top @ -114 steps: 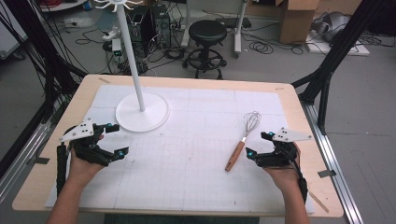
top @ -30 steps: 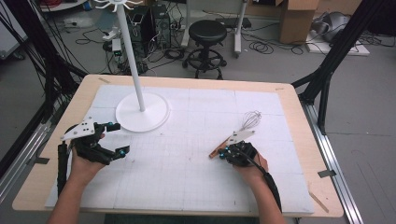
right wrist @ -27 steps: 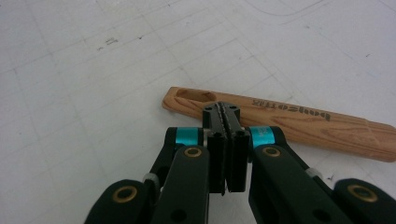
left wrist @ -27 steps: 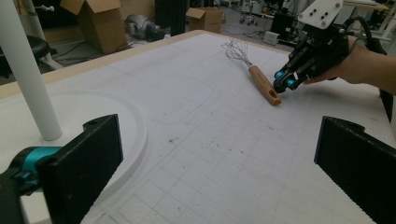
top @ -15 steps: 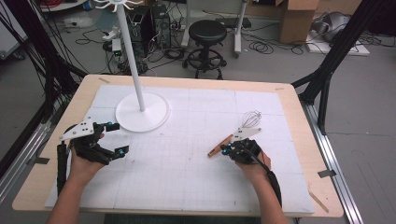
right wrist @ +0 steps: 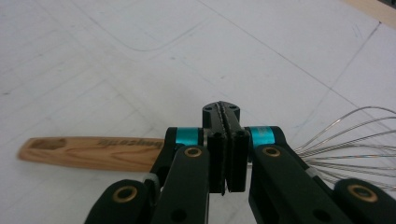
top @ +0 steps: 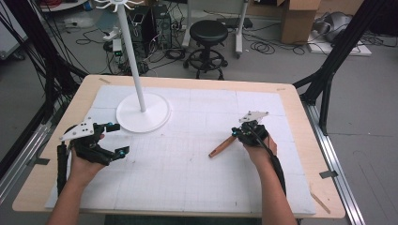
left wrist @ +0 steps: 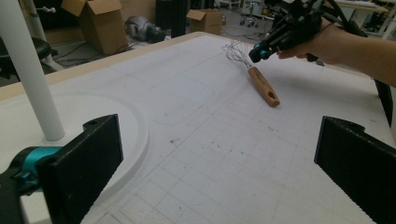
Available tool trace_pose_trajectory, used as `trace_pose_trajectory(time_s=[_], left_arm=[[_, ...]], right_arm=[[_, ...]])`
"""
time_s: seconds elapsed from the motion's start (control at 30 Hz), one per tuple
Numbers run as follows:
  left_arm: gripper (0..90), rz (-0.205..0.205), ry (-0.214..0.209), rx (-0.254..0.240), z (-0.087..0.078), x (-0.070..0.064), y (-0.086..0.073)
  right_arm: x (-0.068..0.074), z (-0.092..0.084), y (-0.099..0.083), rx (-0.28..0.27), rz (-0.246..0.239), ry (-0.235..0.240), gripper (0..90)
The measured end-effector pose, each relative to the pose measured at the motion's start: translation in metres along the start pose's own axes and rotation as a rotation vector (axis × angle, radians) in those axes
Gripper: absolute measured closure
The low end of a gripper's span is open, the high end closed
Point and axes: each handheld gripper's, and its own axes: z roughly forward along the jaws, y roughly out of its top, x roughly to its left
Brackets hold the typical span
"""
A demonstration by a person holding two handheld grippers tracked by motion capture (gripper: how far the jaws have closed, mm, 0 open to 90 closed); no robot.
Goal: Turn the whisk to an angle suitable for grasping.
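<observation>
**Left hand idle, right hand clamped shut**

The person's two forearms reach in from the near edge of the desk. The left hand (top: 87,152) sits low at the left side, wrist straight, and its left gripper (top: 117,139) has its two black fingers (left wrist: 81,168) spread wide apart with nothing between them. The right forearm angles in toward the middle. The right hand (top: 259,144) carries the right gripper (right wrist: 226,154) tipped downward, fingers (right wrist: 215,154) pressed flat together.

- One whisk (top: 224,146) – wooden handle, wire head.
- One white stand (top: 142,112) with a round base.
- Two grippers – left gripper (top: 109,138), right gripper (top: 238,134).
- One table (top: 187,83).
</observation>
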Motion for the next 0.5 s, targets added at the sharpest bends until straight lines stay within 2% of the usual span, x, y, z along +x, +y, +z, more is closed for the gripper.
trace_pose_trajectory(time_s=[0.2, 0.5], left_arm=[[1.7, 0.001, 0.002, 0.004, 0.0, 0.0, -0.001], [1.7, -0.001, 0.002, 0.003, -0.001, 0.0, -0.001]], right_arm=[[-0.01, 0.014, -0.005, 0.036, 0.04, -0.01, 89.2], [-0.006, 0.011, -0.006, 0.053, 0.034, 0.0, 89.3]])
